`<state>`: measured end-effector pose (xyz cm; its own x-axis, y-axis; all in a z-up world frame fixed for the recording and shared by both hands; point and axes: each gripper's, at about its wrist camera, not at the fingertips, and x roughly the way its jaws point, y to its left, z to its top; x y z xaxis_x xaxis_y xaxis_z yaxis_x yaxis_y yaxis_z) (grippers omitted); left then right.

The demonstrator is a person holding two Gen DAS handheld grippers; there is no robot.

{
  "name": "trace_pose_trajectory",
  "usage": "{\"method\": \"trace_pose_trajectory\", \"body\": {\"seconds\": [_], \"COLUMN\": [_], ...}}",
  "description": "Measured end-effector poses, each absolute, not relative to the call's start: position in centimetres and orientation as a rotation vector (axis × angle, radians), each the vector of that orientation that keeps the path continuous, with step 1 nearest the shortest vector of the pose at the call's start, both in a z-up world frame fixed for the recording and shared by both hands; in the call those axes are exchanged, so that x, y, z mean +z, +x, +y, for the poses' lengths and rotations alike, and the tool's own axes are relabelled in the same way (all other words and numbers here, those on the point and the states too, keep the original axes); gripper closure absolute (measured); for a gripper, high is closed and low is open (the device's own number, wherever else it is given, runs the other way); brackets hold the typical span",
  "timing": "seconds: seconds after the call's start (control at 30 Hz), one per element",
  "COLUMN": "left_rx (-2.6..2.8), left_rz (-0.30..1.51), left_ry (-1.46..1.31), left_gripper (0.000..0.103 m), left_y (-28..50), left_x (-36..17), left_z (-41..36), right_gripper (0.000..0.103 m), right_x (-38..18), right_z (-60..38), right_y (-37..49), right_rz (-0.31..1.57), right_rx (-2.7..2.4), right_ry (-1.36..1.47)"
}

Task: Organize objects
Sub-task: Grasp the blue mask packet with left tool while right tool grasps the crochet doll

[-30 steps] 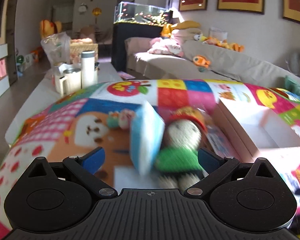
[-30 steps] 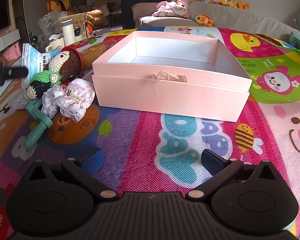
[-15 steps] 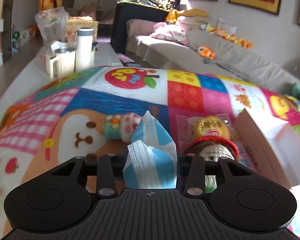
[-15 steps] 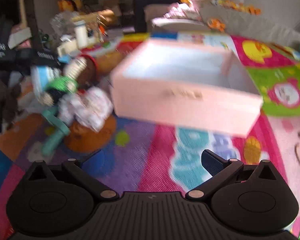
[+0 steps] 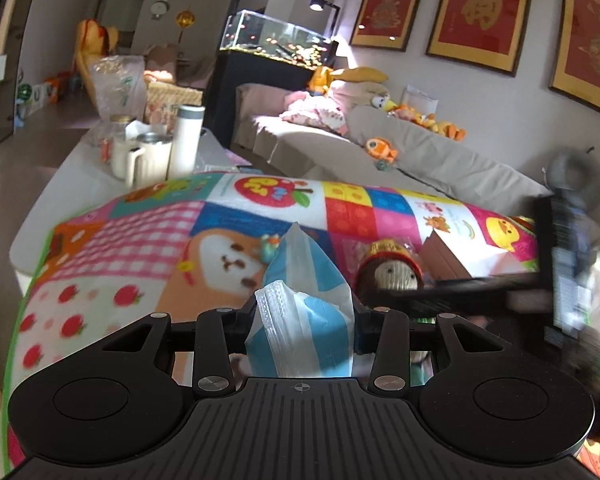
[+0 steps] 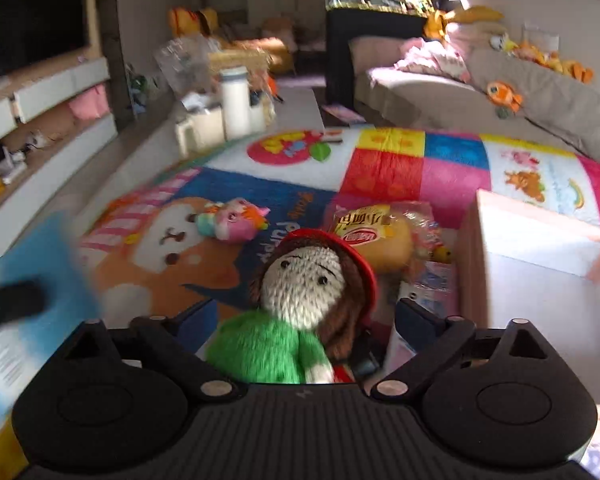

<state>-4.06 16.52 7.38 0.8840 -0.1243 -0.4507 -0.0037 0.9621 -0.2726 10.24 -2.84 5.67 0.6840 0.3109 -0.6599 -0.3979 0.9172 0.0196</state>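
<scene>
My left gripper (image 5: 304, 318) is shut on a blue and white tissue packet (image 5: 306, 304) and holds it above the colourful play mat (image 5: 140, 248). The packet shows blurred at the left of the right wrist view (image 6: 36, 304). My right gripper (image 6: 300, 320) is open, its fingers on either side of a knitted doll (image 6: 300, 300) with a green body and red hat. The doll also shows in the left wrist view (image 5: 392, 276), with the right gripper's blurred body (image 5: 560, 280) beside it. The pink box (image 6: 540, 272) stands open at the right.
A packaged bun (image 6: 376, 236) lies behind the doll, and a small pink and orange plush (image 6: 232, 222) to its left. Cups and a white bottle (image 5: 186, 140) stand on the low table beyond the mat. A sofa (image 5: 420, 160) with soft toys runs along the wall.
My left gripper closed on the tissue packet and lifted it. My right gripper swung left from in front of the pink box to the knitted doll, which now sits between its open fingers.
</scene>
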Motion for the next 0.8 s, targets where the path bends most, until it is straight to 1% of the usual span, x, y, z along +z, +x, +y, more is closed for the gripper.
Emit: {"method": "trace_pose_trajectory", "body": {"seconds": [0.03, 0.07, 0.1, 0.13, 0.17, 0.33, 0.53, 0.67, 0.8], "left_rx": [-0.063, -0.063, -0.065, -0.069, -0.076, -0.122, -0.274, -0.37, -0.407], "left_rz": [0.484, 0.482, 0.482, 0.482, 0.48, 0.491, 0.529, 0.512, 0.449], "left_ry": [-0.283, -0.292, -0.296, -0.294, -0.289, -0.277, -0.25, -0.221, -0.204], "left_gripper": [0.059, 0.059, 0.059, 0.059, 0.059, 0.058, 0.058, 0.058, 0.058], "left_y": [-4.4, -4.7, -4.8, -4.9, -4.9, -5.3, -4.0, 0.0, 6.0], "left_x": [7.2, 7.2, 7.1, 7.1, 7.2, 7.4, 8.3, 10.3, 11.5], "left_z": [16.8, 16.9, 17.0, 16.9, 16.8, 15.6, 11.2, 6.1, -0.6], "right_gripper": [0.016, 0.027, 0.03, 0.036, 0.038, 0.039, 0.039, 0.039, 0.039], "right_x": [5.2, 4.6, 4.3, 4.4, 4.6, 7.8, 11.3, 11.9, 11.8], "right_z": [-2.3, -1.9, -1.5, -1.3, -1.4, -4.7, -12.7, -18.6, -23.8], "right_y": [10.8, 11.3, 11.5, 11.3, 11.0, 7.3, -0.6, -3.6, -4.1], "right_rz": [0.733, 0.757, 0.77, 0.765, 0.76, 0.718, 0.605, 0.545, 0.509], "right_rx": [0.392, 0.39, 0.384, 0.378, 0.388, 0.477, 0.503, 0.382, 0.244], "right_ry": [-0.141, -0.157, -0.174, -0.188, -0.195, -0.126, -0.108, -0.104, -0.031]}}
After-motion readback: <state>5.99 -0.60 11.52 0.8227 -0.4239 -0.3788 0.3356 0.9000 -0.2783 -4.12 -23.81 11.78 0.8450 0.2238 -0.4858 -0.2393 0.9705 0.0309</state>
